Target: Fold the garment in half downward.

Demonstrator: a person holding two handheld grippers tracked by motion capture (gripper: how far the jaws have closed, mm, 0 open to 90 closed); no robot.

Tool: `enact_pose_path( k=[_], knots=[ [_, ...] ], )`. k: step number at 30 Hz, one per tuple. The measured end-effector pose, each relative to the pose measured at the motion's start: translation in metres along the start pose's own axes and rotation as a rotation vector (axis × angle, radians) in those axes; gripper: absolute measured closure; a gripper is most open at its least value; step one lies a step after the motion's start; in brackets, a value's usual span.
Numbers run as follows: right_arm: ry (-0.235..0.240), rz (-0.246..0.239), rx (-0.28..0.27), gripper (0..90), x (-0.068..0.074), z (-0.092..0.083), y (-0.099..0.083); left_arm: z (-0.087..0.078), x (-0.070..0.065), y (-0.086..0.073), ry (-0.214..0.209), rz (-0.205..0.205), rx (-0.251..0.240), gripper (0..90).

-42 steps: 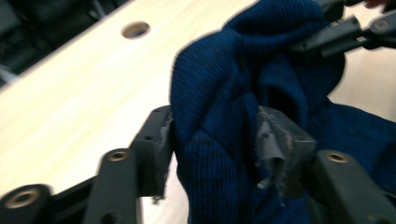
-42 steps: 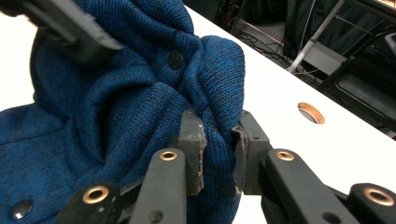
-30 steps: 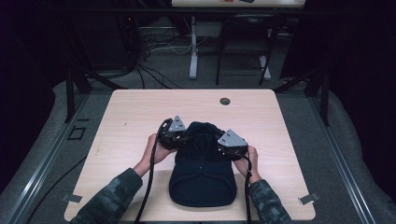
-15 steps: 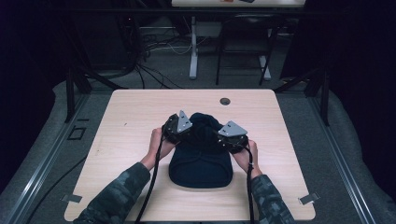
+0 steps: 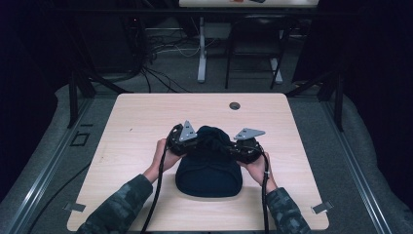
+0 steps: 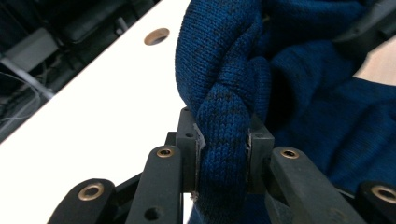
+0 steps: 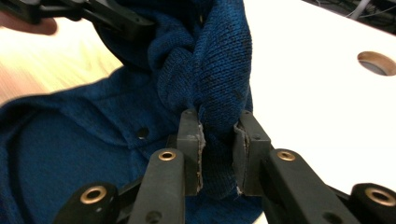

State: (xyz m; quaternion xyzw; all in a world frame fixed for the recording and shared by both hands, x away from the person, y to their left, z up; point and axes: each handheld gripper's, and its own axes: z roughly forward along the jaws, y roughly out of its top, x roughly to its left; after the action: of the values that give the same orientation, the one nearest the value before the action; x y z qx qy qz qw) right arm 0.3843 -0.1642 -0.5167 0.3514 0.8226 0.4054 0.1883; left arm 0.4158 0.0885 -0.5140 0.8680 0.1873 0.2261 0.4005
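The wooden table [image 5: 146, 126] is carrying a dark blue knitted sweater [image 5: 208, 170], already folded into a compact bundle, and the person is working on its far end with both claws. Compared with a second ago, the bundle is looking shorter and thicker: the far edge, which lay farther up the table beyond the claws, is now gathered into a raised hump between them and is being drawn back toward the person over the lower layers. The left gripper [image 6: 223, 154] is pinching a thick roll of the knit between its jaws, with the bulk of the garment lying to its right and bare tabletop to its left. The right gripper [image 7: 219, 149] is likewise clamping a fold of the knit; its jaws have just been closing on the fabric after loosening briefly. Judging from this, another fold is under way, and the lifted edge is not yet laid down.
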Motion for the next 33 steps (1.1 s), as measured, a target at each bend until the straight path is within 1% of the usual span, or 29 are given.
enact_pose_path(
  k=[1,2,3,5,6,8,9,11,12,13,14,16,19,21,22,23,24,26,29,30,32,33],
  knots=[
    [-0.008,-0.011,0.006,74.9,0.001,-0.001,0.001,-0.002,0.000,-0.001,-0.008,0.002,-0.001,72.6],
    [-0.024,-0.028,0.011,74.8,0.002,-0.002,0.002,-0.003,-0.001,-0.002,-0.026,0.007,0.010,72.5],
    [-0.028,-0.046,0.017,74.7,0.002,-0.003,0.003,-0.005,-0.002,-0.003,-0.036,0.004,0.009,72.3],
    [-0.022,-0.057,0.016,74.5,0.003,-0.005,0.004,-0.008,-0.003,-0.006,-0.055,0.001,0.012,72.2],
    [-0.029,-0.068,0.027,74.3,0.004,-0.006,0.004,-0.009,-0.003,-0.008,-0.063,-0.002,0.016,72.1],
    [-0.033,-0.093,0.032,73.7,0.005,-0.007,0.004,-0.011,-0.003,-0.010,-0.081,-0.013,0.022,71.4],
    [-0.030,-0.106,0.043,73.5,0.006,-0.008,0.005,-0.012,-0.003,-0.012,-0.082,-0.018,0.021,71.2],
    [-0.029,-0.123,0.050,73.0,0.008,-0.009,0.005,-0.014,-0.004,-0.013,-0.105,-0.018,0.030,70.2],
    [-0.024,-0.129,0.055,72.7,0.009,-0.009,0.005,-0.014,-0.004,-0.014,-0.111,-0.013,0.036,69.1],
    [-0.020,-0.140,0.062,72.6,0.009,-0.010,0.005,-0.015,-0.005,-0.015,-0.126,-0.008,0.038,68.4],
    [-0.025,-0.146,0.066,72.6,0.010,-0.011,0.004,-0.016,-0.006,-0.016,-0.136,-0.009,0.041,67.1],
    [-0.019,-0.152,0.073,72.5,0.012,-0.012,0.003,-0.017,-0.007,-0.018,-0.165,-0.022,0.045,63.8],
    [-0.020,-0.168,0.085,72.2,0.014,-0.015,0.000,-0.019,-0.007,-0.022,-0.186,-0.051,0.036,61.6],
    [-0.020,-0.170,0.082,72.1,0.016,-0.016,-0.002,-0.020,-0.008,-0.025,-0.186,-0.062,0.026,61.6],
    [-0.023,-0.176,0.083,72.0,0.016,-0.016,-0.002,-0.021,-0.008,-0.026,-0.192,-0.069,0.022,62.7],
    [-0.025,-0.175,0.083,72.0,0.017,-0.017,-0.003,-0.022,-0.009,-0.026,-0.187,-0.071,0.015,63.3],
    [-0.024,-0.172,0.083,72.0,0.017,-0.017,-0.004,-0.022,-0.009,-0.027,-0.185,-0.071,0.006,65.7],
    [-0.027,-0.179,0.073,72.0,0.018,-0.018,-0.005,-0.023,-0.009,-0.029,-0.189,-0.067,0.012,67.9],
    [-0.028,-0.193,0.086,72.0,0.020,-0.019,-0.006,-0.023,-0.010,-0.031,-0.198,-0.067,0.017,71.3],
    [-0.024,-0.196,0.088,72.1,0.021,-0.019,-0.006,-0.024,-0.010,-0.032,-0.206,-0.060,0.018,72.1],
    [-0.032,-0.207,0.090,72.2,0.023,-0.020,-0.008,-0.024,-0.012,-0.034,-0.215,-0.060,0.019,72.4],
    [-0.030,-0.217,0.095,72.2,0.024,-0.020,-0.008,-0.024,-0.012,-0.035,-0.223,-0.051,0.025,72.4]
  ],
)
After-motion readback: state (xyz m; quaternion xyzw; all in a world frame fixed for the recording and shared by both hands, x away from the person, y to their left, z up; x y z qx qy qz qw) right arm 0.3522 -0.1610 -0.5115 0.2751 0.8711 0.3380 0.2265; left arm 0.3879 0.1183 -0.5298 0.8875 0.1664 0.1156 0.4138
